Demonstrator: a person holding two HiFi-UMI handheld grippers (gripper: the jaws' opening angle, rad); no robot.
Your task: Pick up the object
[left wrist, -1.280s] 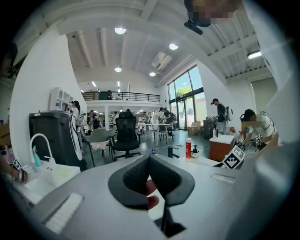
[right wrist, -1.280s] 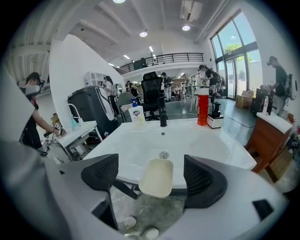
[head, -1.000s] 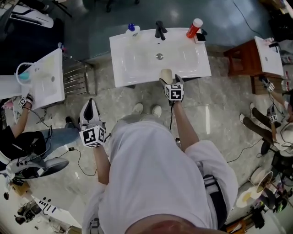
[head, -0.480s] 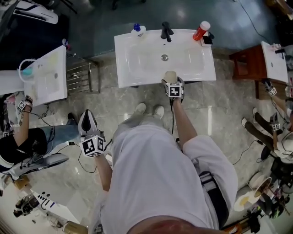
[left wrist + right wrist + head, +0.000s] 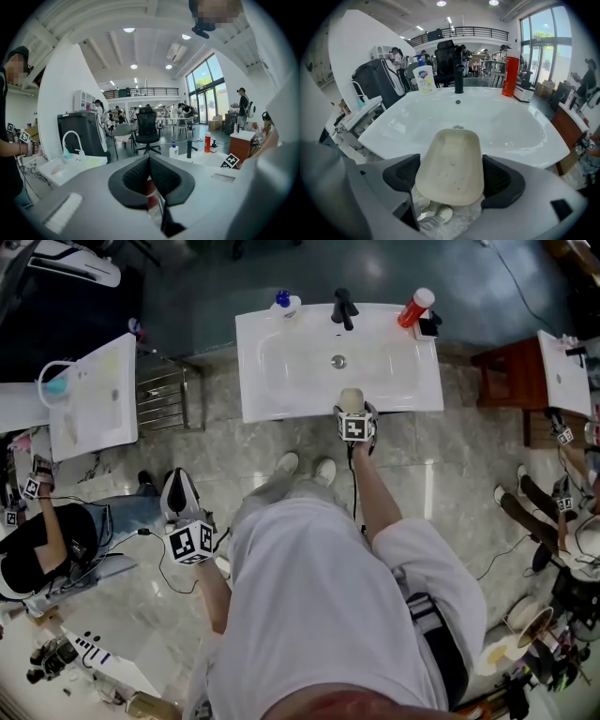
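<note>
A cream, shallow oval soap dish sits between the pads of my right gripper, which is shut on it. In the head view the soap dish is held at the front rim of the white sink, over the basin's near edge. Far off to the left, my left gripper hangs over the marble floor. Its own view shows the left gripper shut with its pads together and nothing between them.
At the back of the sink stand a black faucet, a white pump bottle and a red bottle. A second sink and a seated person are on the left. A wooden stand is on the right.
My left gripper has dropped back a little toward my body. The right gripper keeps the soap dish at the sink's front rim; the head view has shifted slightly.
</note>
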